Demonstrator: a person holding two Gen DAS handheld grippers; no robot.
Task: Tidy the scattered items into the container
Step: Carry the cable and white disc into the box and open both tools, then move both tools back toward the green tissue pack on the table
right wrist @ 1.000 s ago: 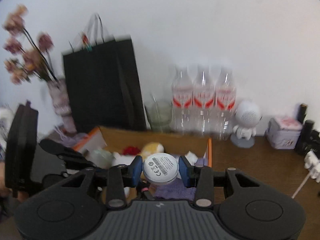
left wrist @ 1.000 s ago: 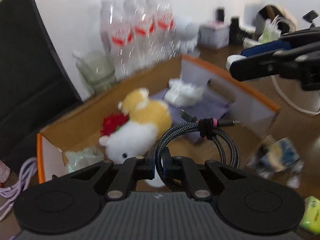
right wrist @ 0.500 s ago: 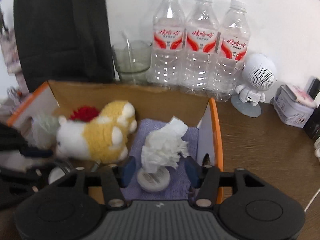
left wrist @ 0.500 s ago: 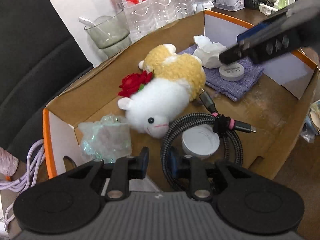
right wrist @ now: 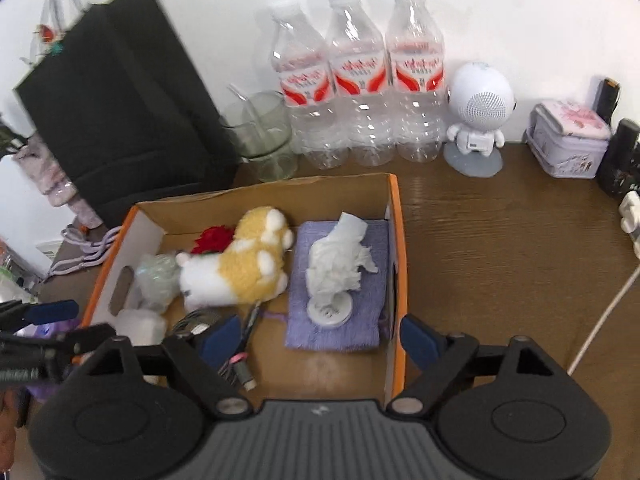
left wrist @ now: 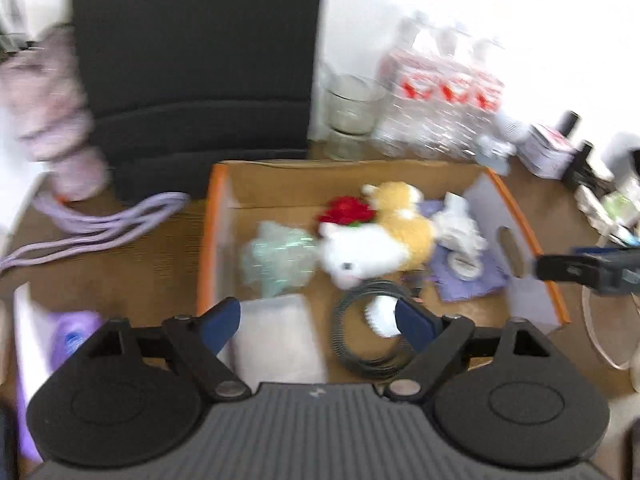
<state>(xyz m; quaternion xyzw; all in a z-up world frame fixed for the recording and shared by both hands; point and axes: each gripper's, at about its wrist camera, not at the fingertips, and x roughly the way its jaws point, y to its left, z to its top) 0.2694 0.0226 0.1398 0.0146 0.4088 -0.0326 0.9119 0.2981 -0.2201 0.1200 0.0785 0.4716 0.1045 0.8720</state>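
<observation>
While both tools hang spread apart and empty above it, the cardboard box (right wrist: pixel 394 240) sits on the wooden desk (right wrist: pixel 500 248), in front of a black bag (right wrist: pixel 120 100) and three water bottles (right wrist: pixel 360 80). Inside, a plush toy (right wrist: pixel 236 272) lies at the middle, a purple cloth (right wrist: pixel 340 320) to its right carrying a crumpled tissue (right wrist: pixel 340 264) and a round white disc (right wrist: pixel 330 312). A coiled black cable (left wrist: pixel 368 332) rings a second white disc (left wrist: pixel 380 316) near the front wall. The left gripper (left wrist: pixel 318 320) and right gripper (right wrist: pixel 320 338) grasp nothing.
</observation>
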